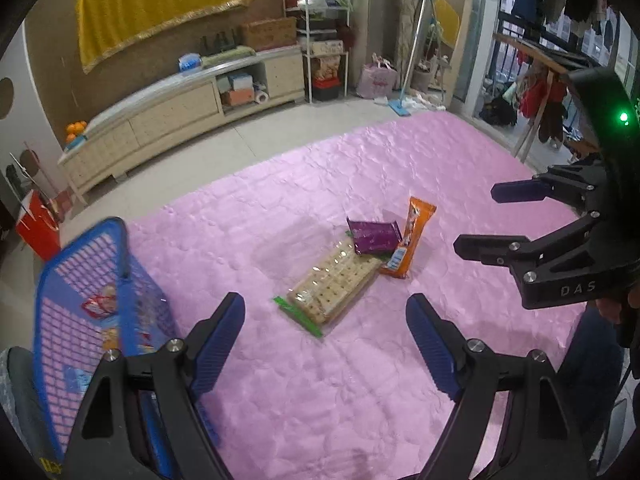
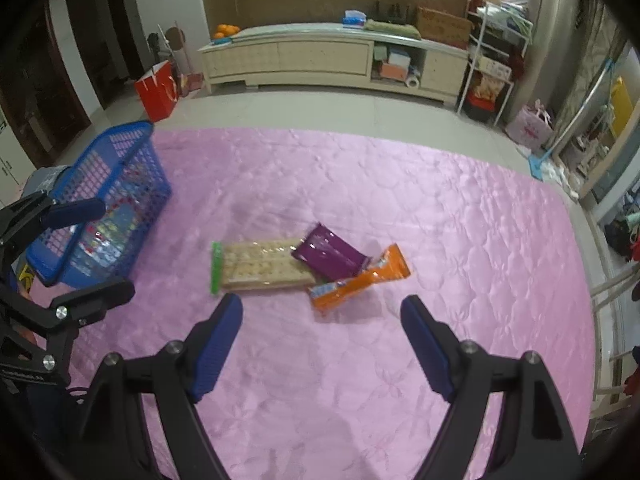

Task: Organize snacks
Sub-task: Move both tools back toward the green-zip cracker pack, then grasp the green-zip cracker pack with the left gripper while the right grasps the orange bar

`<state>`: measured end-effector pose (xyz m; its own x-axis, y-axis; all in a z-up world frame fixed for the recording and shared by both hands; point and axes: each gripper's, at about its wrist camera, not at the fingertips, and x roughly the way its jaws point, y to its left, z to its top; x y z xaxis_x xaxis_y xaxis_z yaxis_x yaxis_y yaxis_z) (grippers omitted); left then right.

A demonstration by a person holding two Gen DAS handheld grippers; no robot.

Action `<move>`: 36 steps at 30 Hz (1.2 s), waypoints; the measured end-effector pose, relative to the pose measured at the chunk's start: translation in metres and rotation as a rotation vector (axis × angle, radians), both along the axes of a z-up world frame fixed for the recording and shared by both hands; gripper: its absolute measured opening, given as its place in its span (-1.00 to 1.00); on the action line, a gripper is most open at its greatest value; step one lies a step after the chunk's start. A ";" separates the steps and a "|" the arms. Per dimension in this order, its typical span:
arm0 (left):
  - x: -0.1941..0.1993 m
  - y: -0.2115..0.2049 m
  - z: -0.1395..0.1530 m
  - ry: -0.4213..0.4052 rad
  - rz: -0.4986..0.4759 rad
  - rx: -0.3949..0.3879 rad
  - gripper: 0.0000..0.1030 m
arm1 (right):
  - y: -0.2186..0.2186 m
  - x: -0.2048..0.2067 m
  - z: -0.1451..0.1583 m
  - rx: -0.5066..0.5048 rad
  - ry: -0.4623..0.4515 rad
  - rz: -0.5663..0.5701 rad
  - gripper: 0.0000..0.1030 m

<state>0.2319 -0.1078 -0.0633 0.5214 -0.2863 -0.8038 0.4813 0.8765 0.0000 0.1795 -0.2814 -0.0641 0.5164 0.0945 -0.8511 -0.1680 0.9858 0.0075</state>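
Three snacks lie together on the pink quilt (image 1: 320,380): a clear cracker pack with green ends (image 1: 332,286) (image 2: 262,268), a purple packet (image 1: 374,236) (image 2: 330,254) resting on it, and an orange packet (image 1: 410,242) (image 2: 358,282). A blue mesh basket (image 1: 86,308) (image 2: 108,196) holding several snacks stands to the left. My left gripper (image 1: 326,316) is open and empty, just short of the cracker pack. My right gripper (image 2: 322,318) is open and empty, just short of the orange packet; it also shows in the left wrist view (image 1: 474,220).
The quilt (image 2: 440,240) covers the floor around the snacks. A cream low cabinet (image 2: 320,60) stands along the far wall, with a red paper bag (image 2: 158,90) to its left. A wire shelf (image 2: 496,52) and a mop (image 2: 568,132) stand at the right.
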 end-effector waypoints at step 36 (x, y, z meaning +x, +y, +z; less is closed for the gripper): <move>0.096 -0.050 -0.130 0.157 -0.203 0.080 0.59 | -0.053 0.042 -0.090 0.106 0.108 -0.140 0.64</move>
